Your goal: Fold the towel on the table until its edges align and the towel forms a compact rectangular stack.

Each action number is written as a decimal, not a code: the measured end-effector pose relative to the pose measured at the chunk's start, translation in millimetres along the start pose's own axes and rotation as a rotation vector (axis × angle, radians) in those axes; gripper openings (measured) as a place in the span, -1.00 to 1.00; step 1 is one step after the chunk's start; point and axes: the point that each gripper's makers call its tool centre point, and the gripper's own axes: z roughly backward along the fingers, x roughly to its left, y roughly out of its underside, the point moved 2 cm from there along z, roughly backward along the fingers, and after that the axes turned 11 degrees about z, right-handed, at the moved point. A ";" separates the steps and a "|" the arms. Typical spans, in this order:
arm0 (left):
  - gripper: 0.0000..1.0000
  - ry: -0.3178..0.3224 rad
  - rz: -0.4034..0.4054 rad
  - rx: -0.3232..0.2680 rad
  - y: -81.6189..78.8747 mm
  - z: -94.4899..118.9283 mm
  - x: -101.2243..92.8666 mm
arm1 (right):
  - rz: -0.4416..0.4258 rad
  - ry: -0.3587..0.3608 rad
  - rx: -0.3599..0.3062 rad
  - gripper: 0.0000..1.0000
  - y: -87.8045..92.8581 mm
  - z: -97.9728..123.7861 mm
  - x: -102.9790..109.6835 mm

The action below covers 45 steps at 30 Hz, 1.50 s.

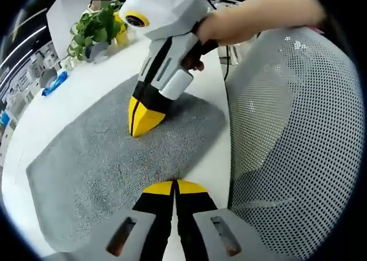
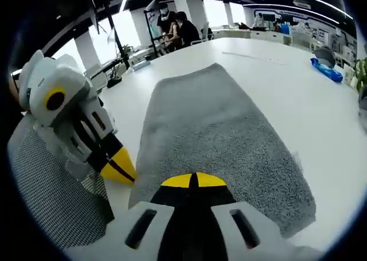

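The towel [image 1: 109, 158] lay flat on the white worktop [image 1: 86, 89], seemingly already folded to a strip. Both grippers, left [image 1: 174, 184] and right [image 1: 140, 123], had jaws clenched on nothing, tips at its near edge. Each should pinch a corner evenly. A pot [image 1: 94, 51] held a plant [image 1: 94, 26].

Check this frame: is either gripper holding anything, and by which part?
Cannot be told. Both the left gripper and right gripper look closed, tips down at the grey towel's near edge; any pinch is hidden.
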 end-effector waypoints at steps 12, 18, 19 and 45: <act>-0.93 0.021 0.090 -0.182 -33.8 9.8 2.9 | -0.026 0.002 -0.020 -1.00 0.6 0.6 0.1; -0.84 -0.027 0.051 -0.131 -20.3 -3.3 9.7 | -0.019 -0.001 -0.015 -1.00 0.5 -0.1 0.0; -0.85 -0.034 0.050 -0.139 -20.5 -3.7 10.2 | -0.018 -0.002 -0.015 -1.00 0.5 -0.1 0.0; -0.95 -0.171 0.005 -0.066 -11.5 4.2 32.6 | -0.057 -0.019 -0.054 -1.00 -1.6 -2.7 5.4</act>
